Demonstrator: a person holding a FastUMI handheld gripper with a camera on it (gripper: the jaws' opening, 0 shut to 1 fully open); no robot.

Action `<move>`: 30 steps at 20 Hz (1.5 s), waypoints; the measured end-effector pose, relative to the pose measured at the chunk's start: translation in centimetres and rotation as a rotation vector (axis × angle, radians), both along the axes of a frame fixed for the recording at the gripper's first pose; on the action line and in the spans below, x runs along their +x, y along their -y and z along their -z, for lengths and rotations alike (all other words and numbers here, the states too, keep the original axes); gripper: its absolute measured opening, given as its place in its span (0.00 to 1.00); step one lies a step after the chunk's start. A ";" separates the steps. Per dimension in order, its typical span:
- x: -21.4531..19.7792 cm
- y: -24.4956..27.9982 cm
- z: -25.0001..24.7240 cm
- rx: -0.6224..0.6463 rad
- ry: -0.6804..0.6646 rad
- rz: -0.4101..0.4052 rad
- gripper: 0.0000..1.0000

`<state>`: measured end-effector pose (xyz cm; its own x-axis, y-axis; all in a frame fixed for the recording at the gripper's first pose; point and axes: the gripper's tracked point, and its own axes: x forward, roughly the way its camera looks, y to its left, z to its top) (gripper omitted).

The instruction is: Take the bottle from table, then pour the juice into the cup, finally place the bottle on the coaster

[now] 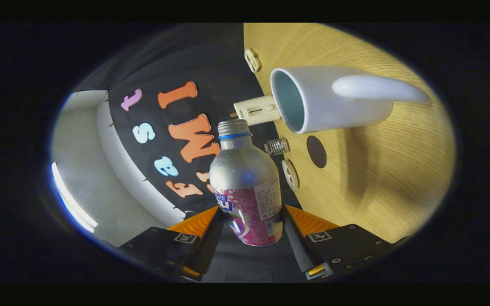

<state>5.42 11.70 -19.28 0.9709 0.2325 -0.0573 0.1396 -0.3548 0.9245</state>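
**Bottle tipped toward cup, mouth short of rim**

Claw (pixel 251 221) clenched on the bottle (pixel 245 187), a finger pressing each side of its lower body. The bottle's long axis runs straight ahead from the fingers, neck pointing toward the white cup (pixel 326 100) on the bench (pixel 377 178). Cup mouth lies just beyond the neck, off to one side, not touching. Dark round coaster (pixel 316 151) sits near the cup, with open bench around it.

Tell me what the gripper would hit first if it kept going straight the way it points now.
The gripper is shut on the bottle, whose capped neck leads. Straight ahead, the beige switch box looks first in line, with the cup rim just beside it; depth is unclear, so the cup might come first.
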 end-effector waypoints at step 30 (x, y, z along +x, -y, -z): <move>0.9 -0.2 -2.1 0.222 0.041 0.023 0.75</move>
